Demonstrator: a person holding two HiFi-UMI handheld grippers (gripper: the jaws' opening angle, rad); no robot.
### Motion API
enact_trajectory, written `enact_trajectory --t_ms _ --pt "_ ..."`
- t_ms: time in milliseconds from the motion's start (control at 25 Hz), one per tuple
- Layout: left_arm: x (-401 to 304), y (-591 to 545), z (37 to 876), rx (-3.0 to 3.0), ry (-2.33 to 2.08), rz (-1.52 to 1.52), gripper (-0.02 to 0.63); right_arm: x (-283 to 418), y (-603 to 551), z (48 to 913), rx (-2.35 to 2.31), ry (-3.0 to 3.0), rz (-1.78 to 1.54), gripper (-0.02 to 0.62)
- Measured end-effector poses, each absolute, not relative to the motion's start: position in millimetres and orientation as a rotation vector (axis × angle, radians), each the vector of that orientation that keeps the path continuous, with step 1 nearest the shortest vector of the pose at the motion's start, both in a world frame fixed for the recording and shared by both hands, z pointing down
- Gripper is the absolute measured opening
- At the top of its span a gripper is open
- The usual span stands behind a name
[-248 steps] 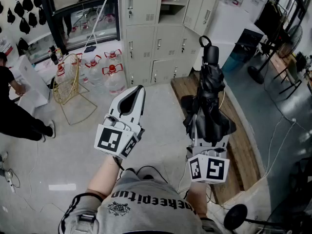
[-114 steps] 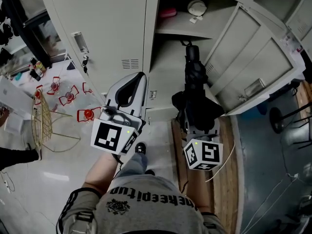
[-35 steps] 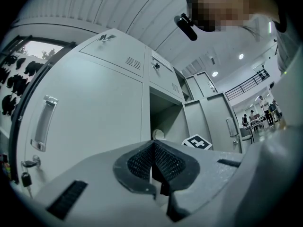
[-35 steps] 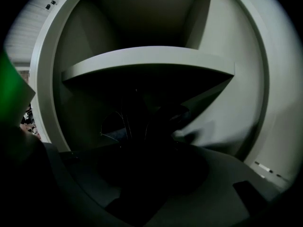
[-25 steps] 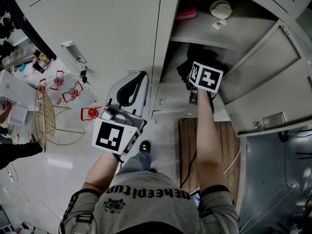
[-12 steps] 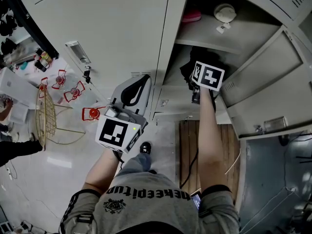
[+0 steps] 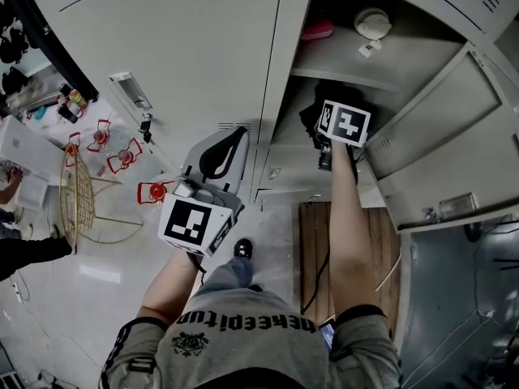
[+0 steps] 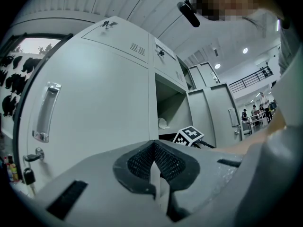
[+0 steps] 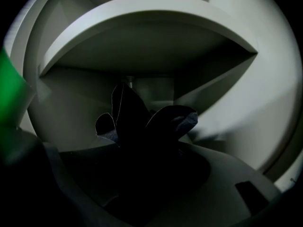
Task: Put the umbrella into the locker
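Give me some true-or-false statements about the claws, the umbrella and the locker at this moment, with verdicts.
1. The umbrella sits between the right claw's jaws. True.
2. The right claw is outside the locker. False: it reaches into the open compartment.
3. The left claw is shut with nothing in it. True.
4. The door in front of the left claw stands open. False: that door is closed.
5. A pink thing lies on the shelf above the umbrella. True.
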State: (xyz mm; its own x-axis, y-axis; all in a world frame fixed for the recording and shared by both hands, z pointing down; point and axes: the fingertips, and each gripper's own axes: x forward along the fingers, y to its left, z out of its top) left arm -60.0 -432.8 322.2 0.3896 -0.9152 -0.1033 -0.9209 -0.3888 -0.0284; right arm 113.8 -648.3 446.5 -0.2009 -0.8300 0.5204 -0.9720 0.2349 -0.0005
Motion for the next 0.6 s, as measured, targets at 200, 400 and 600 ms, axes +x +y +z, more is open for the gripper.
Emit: enact_trajectory --t_ms 200,400,600 --pt "-61 -430 322 -2.55 1.689 0.108 0.003 113 -649 446 1.643 -2.101 0.456 0.186" --pt "-61 -427 322 -2.551 1.689 0.117 0.003 114 -644 441 1.657 -2.148 0.427 0.202" --pt "-58 -426 321 -2.561 1.679 0.125 0.003 111 -633 424 1.663 -2.236 0.406 0.233"
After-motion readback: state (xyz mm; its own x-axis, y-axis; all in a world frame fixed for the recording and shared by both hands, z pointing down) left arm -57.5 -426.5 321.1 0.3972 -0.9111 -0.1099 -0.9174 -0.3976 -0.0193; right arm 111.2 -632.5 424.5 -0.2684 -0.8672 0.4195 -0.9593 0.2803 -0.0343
